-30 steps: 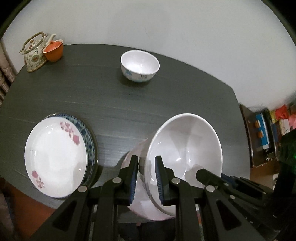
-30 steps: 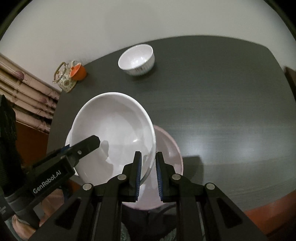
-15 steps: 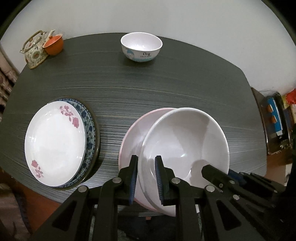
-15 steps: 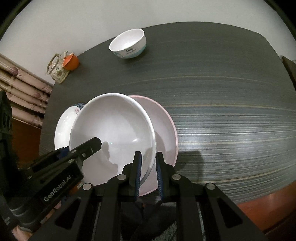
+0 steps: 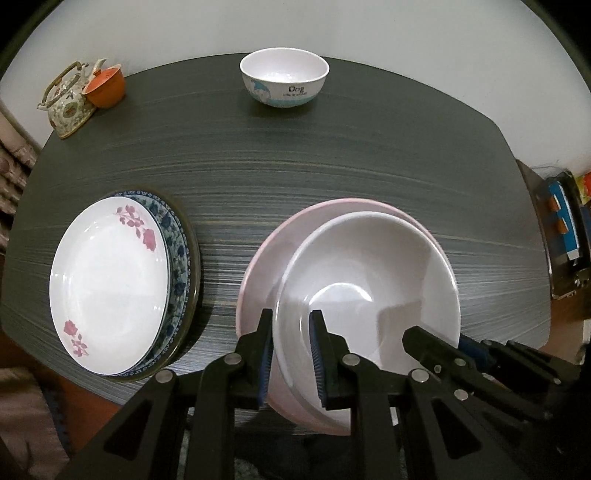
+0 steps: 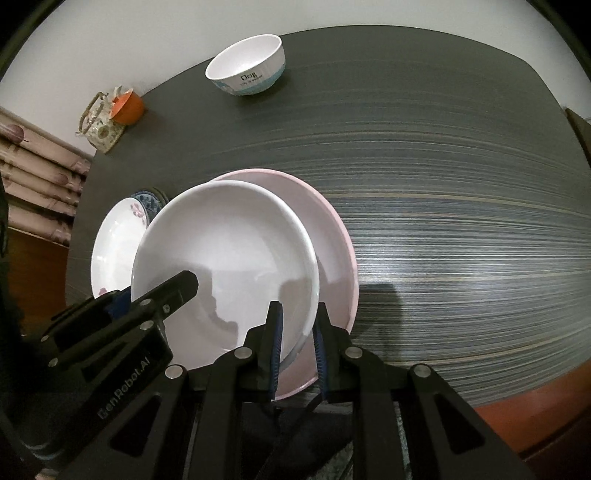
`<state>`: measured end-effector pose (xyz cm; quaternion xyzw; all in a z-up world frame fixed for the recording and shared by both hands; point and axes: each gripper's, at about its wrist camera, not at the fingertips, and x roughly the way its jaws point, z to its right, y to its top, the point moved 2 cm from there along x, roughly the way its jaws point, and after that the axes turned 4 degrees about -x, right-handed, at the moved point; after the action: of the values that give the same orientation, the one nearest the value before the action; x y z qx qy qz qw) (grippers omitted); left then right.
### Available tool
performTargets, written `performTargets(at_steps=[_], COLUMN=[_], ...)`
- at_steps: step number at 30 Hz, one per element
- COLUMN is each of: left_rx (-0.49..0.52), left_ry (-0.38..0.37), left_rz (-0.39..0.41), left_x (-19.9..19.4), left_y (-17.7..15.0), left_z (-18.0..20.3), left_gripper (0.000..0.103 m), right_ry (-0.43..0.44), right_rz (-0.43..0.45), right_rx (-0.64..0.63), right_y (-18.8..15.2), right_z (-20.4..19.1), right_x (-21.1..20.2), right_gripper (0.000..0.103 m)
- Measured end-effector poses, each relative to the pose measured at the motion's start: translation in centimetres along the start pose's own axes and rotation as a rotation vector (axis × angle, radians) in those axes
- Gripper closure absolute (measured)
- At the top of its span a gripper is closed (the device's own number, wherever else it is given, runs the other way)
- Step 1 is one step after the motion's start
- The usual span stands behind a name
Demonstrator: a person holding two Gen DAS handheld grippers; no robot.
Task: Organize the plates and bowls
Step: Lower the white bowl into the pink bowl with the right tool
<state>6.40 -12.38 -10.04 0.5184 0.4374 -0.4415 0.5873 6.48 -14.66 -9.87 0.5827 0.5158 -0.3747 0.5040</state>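
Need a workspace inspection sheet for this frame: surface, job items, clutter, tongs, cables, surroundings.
Surface: dark wood-grain table.
Job's things: white bowl over pink bowl; floral plate stacked on blue-patterned plate; small "Dog" bowl at the far edge.
Clutter: teapot, orange cup.
Grippers: left tongs and right tongs each clamp the white bowl's rim.
Cables: nothing seen.
Surroundings: white wall, curtain.
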Motion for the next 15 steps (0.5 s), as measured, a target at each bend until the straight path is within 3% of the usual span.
performTargets(at_steps=[15], left_rx=[-0.021], left_ry=[0.003], left_rz=[-0.021], left_x=[0.36], left_y=[0.45], left_z=[-0.15], left_gripper=[0.084], right_ry=[0.003], right_rz=[-0.024], right_rx=[0.018], right_y=[0.30], right_z=[-0.34], right_x=[0.90], right_gripper=[0.083])
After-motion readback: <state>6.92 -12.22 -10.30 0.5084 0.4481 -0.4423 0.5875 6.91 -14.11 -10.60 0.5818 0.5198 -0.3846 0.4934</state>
